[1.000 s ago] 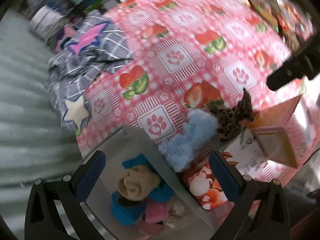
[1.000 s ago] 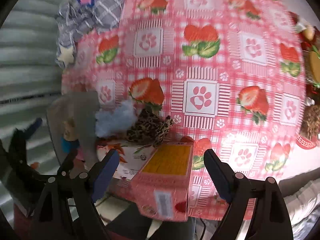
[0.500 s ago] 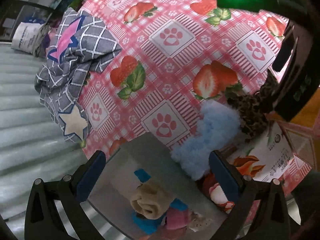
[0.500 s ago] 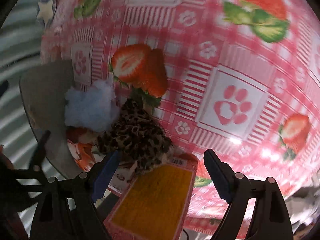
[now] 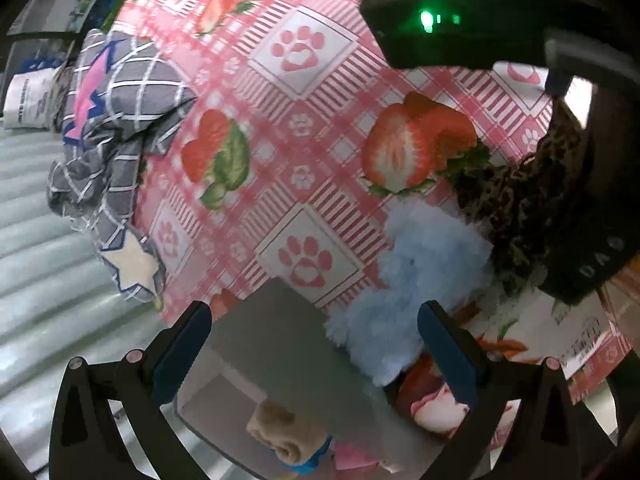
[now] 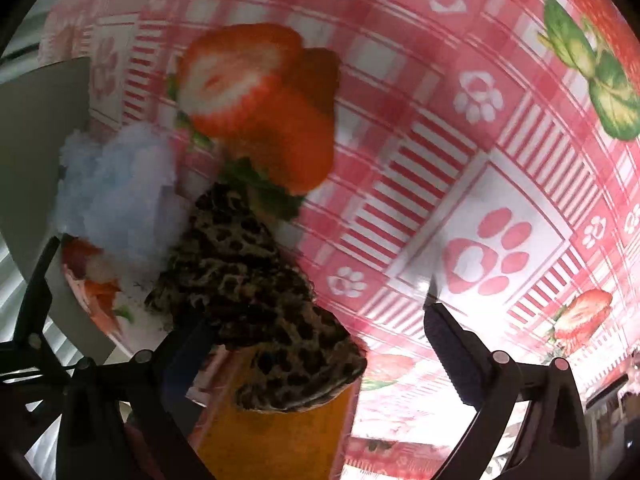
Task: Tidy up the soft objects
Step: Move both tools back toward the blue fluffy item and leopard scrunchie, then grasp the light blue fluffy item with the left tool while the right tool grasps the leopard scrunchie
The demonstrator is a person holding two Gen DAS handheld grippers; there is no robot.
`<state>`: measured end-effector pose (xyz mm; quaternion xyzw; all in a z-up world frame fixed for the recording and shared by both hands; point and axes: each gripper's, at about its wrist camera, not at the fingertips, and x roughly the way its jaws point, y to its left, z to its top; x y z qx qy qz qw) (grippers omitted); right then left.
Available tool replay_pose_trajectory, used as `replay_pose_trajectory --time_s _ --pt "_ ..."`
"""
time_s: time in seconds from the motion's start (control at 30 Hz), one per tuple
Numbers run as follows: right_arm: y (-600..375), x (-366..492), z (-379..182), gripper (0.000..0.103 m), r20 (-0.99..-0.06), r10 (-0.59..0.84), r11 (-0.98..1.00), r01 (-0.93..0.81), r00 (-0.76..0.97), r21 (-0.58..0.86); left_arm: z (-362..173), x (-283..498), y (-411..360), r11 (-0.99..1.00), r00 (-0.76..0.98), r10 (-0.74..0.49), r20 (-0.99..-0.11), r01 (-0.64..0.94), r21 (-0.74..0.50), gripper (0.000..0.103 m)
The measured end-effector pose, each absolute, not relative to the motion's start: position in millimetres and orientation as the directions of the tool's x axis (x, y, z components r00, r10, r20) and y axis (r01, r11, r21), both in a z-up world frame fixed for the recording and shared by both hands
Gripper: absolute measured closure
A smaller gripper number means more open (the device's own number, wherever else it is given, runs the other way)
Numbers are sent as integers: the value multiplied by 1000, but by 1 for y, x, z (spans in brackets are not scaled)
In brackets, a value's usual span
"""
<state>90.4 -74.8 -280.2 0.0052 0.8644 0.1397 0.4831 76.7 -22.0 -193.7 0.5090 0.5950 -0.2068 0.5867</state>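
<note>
Pink strawberry-and-paw tablecloth (image 5: 304,128) spans both views, a grey checked cloth (image 5: 116,128) bunched at its edge. Fluffy blue cloth (image 5: 412,280) touches the leopard-print cloth (image 6: 256,300) by the grey bin (image 5: 280,340). Right gripper (image 6: 316,344), jaws just widened, straddles the leopard cloth unclamped; left gripper (image 5: 312,344) gapes empty.
</note>
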Motion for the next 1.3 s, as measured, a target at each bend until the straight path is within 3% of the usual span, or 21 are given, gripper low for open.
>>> replay_pose_trajectory --time_s 0.1,0.33,0.7,1.03,1.2,1.3 --pt "-86 92 -279 1 -872 90 978 -121 -481 168 -207 75 -29 363 227 414 -881 847 389 0" --pt "-159 94 -271 1 -927 132 989 115 -351 97 -233 81 -39 366 194 476 -858 843 394 0" --pt "-214 52 -261 1 -939 220 949 280 -265 144 -251 90 -40 443 45 505 -862 844 303 1" --pt "-223 48 -229 1 -949 298 935 232 -101 269 -256 91 -29 489 -30 481 -876 839 239 1" --pt "-195 61 -247 2 -955 263 956 169 -134 240 -259 83 -29 486 -58 481 -875 848 211 1" --pt "-186 55 -252 17 -968 207 973 134 -139 189 -259 85 -27 518 -101 468 -878 836 180 8"
